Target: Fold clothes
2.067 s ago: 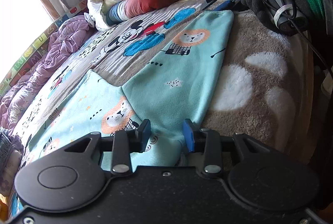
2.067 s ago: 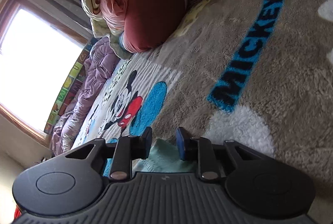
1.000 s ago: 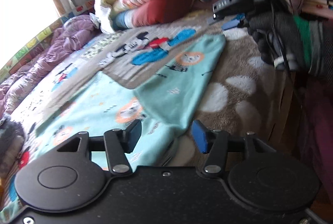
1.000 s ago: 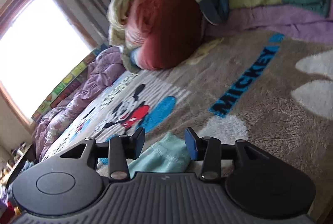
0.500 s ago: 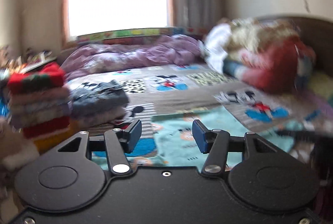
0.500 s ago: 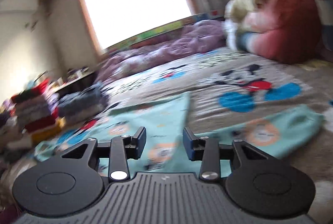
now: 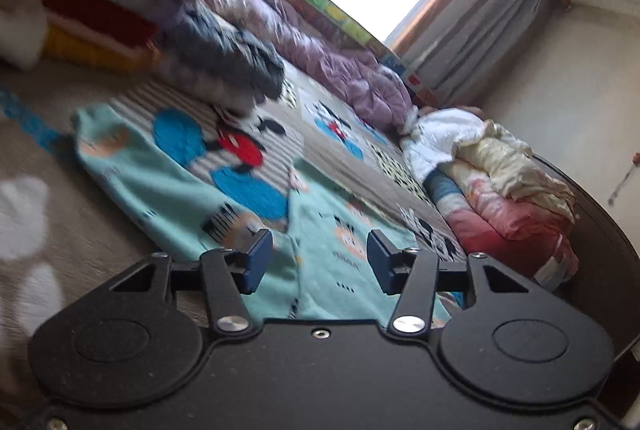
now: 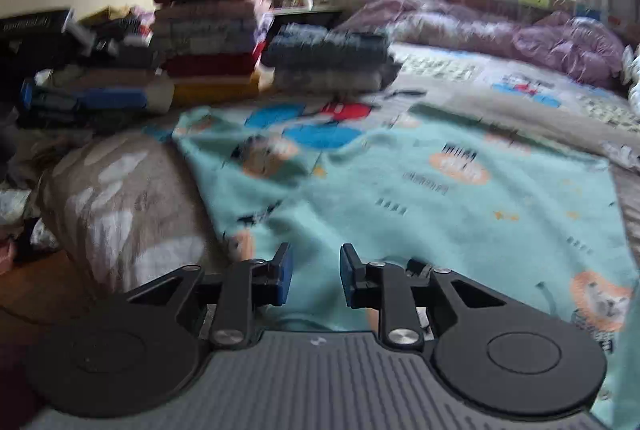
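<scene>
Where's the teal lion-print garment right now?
The teal garment lies spread on the bed's cartoon blanket, directly ahead of both grippers in both wrist views, with the stacks of folded clothes beyond its far left end in the right wrist view.

1. The stacked folded clothes (image 8: pixel 208 42) are motion-blurred in the right wrist view; single items cannot be told apart.
2. The teal printed garment (image 8: pixel 440 198) runs under the gripper body and past the right edge.
3. In the left wrist view the stack is cut off at the top-left corner.
</scene>
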Tool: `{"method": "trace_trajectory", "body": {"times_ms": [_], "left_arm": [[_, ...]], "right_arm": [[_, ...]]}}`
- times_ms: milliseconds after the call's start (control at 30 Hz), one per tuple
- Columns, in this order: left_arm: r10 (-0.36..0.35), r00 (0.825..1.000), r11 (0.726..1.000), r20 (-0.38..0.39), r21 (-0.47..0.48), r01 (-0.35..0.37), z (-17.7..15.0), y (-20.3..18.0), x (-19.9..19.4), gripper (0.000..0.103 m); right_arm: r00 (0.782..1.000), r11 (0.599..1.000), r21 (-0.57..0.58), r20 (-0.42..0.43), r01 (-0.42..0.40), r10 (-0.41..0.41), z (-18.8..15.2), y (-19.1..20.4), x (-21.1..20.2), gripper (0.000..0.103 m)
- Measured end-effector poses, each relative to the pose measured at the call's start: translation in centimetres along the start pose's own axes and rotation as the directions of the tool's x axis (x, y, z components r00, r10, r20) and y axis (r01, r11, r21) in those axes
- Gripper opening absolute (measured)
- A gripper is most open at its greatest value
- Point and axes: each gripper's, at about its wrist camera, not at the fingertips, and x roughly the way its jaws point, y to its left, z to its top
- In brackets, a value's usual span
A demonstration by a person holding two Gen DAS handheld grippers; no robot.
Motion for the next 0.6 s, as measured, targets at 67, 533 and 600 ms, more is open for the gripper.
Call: {"method": "trace_trajectory", "body": {"times_ms": [67,533,600], "left_arm": [[-0.023,0.999,1.0,-0.038,0.013,0.024,-0.4,-0.3,2.0,0.05],[-0.043,0.996,0.992,-0.079,-0.119,0.033,-0.8,4.7,6.1,0.05],[-0.055,0.996,0.992,-0.073,-0.121,0.046,-0.9,5.0,6.0,0.05]], "right_arm": [[0.997,0.998,-0.049,-0.061,-0.04,0.037,-0.4,0.7,0.7,0.026],[0.992,0.994,-0.051,-0.092,-0.095,0.09,2.4,1.1,3.0,0.027],[0.993,0.995,-0.044,-0.076,-0.09,0.087,3.1,0.8,1.9,0.026]]}}
